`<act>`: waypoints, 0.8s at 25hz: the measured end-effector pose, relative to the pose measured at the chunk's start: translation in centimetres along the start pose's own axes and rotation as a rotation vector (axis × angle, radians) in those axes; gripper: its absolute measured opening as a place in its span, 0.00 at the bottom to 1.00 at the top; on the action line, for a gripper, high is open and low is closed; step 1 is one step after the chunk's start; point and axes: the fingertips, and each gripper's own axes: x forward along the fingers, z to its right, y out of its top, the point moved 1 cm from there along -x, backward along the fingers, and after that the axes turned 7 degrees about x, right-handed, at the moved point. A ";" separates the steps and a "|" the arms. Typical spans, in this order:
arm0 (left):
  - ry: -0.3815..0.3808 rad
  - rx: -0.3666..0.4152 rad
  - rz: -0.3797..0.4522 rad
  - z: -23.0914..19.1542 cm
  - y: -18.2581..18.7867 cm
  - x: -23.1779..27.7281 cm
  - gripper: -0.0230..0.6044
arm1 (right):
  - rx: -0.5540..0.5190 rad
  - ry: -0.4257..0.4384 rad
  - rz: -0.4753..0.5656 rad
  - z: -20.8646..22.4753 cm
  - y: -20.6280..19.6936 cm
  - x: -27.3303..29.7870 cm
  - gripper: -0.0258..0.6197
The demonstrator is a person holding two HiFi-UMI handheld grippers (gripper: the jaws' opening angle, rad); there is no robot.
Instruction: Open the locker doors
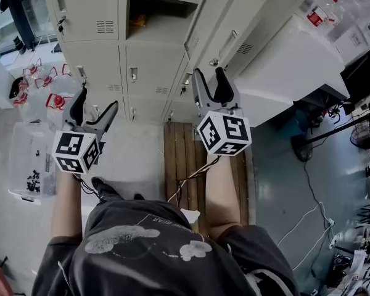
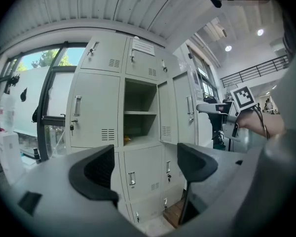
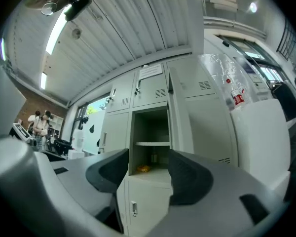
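Observation:
A bank of pale grey lockers (image 1: 149, 73) stands in front of me. One upper compartment (image 1: 157, 11) in the middle column is open, with its door (image 1: 197, 26) swung out to the right. The right gripper view shows a shelf and a small yellow thing (image 3: 143, 168) inside. My right gripper (image 1: 211, 88) hangs open near that door's lower edge, nothing between its fingers. My left gripper (image 1: 92, 111) is also open and empty, lower left, in front of the shut doors (image 2: 138, 169). The other doors in view are shut.
A wooden pallet (image 1: 182, 153) lies on the floor below the lockers. A clear plastic box (image 1: 31, 159) and white bags with red handles (image 1: 37, 85) sit at the left. A big white block (image 1: 296, 60) adjoins the lockers' right side, with a fan (image 1: 302, 147) and cables beyond.

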 end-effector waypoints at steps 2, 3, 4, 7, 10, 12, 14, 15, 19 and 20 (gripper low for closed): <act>0.026 0.001 -0.003 -0.6 -0.3 -0.6 0.66 | 0.013 0.037 -0.029 -1.7 -1.4 0.2 0.45; 0.042 0.001 -0.002 -1.0 -0.4 -1.0 0.66 | 0.021 0.052 -0.044 -2.5 -2.2 0.4 0.46; 0.055 0.000 -0.003 -1.4 -0.6 -1.4 0.66 | 0.030 0.066 -0.057 -3.3 -2.9 0.6 0.47; 0.077 -0.004 -0.021 -2.4 -1.4 -2.7 0.66 | 0.051 0.097 -0.093 -5.4 -4.8 1.1 0.47; 0.099 -0.015 -0.040 -3.8 -2.6 -4.2 0.66 | 0.059 0.127 -0.123 -7.8 -6.4 1.8 0.47; 0.116 -0.029 -0.047 -5.0 -3.3 -5.2 0.66 | 0.058 0.150 -0.146 -9.6 -7.4 2.4 0.47; 0.130 -0.043 -0.050 -6.5 -4.1 -6.1 0.66 | 0.053 0.172 -0.171 -11.6 -8.5 3.0 0.47; 0.136 -0.048 -0.051 -7.2 -4.5 -6.5 0.66 | 0.050 0.183 -0.183 -12.7 -9.2 3.5 0.47; 0.155 -0.074 -0.058 -10.8 -5.9 -7.6 0.66 | 0.037 0.217 -0.222 -16.8 -11.3 5.7 0.47; 0.163 -0.082 -0.062 -11.9 -6.3 -8.0 0.65 | 0.032 0.224 -0.231 -17.9 -11.8 6.5 0.47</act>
